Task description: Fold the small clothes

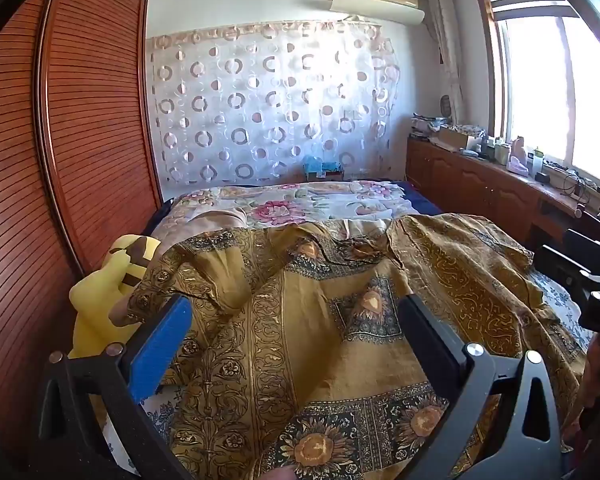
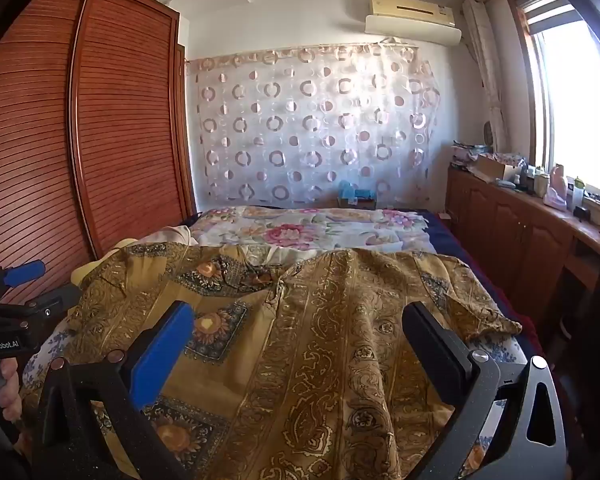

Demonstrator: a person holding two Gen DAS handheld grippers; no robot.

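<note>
- A tall reddish-brown wardrobe with louvred wooden doors [image 1: 60,140] is standing along the left side of the room, right beside the bed.
- The bed, covered with a pale quilt printed with pink flowers [image 2: 300,228], is stretching away toward a sheer curtain patterned with rings [image 1: 268,100] that is hanging on the far wall.
- A low wooden cabinet run [image 2: 520,232] is sitting under the bright window on the right, its top crowded with small items (too small to tell apart).
- The mustard-gold garment of thin cloth with dark paisley borders and sunflower squares [image 1: 300,320] is lying spread and rumpled across the near end of the bed, one sleeve reaching right [image 2: 480,308].
- A yellow plush toy with brown patches [image 1: 112,280] is sitting at the left edge of the bed, partly under the garment's edge.
- The left gripper [image 1: 296,320], black with one blue pad, is hovering just over the garment with its jaws spread wide and nothing between the pads.
- The right gripper [image 2: 300,328] is hanging above the garment's right half, jaws likewise wide apart and gripping nothing.
- A hand [image 2: 4,384] is holding the left gripper's handle.
</note>
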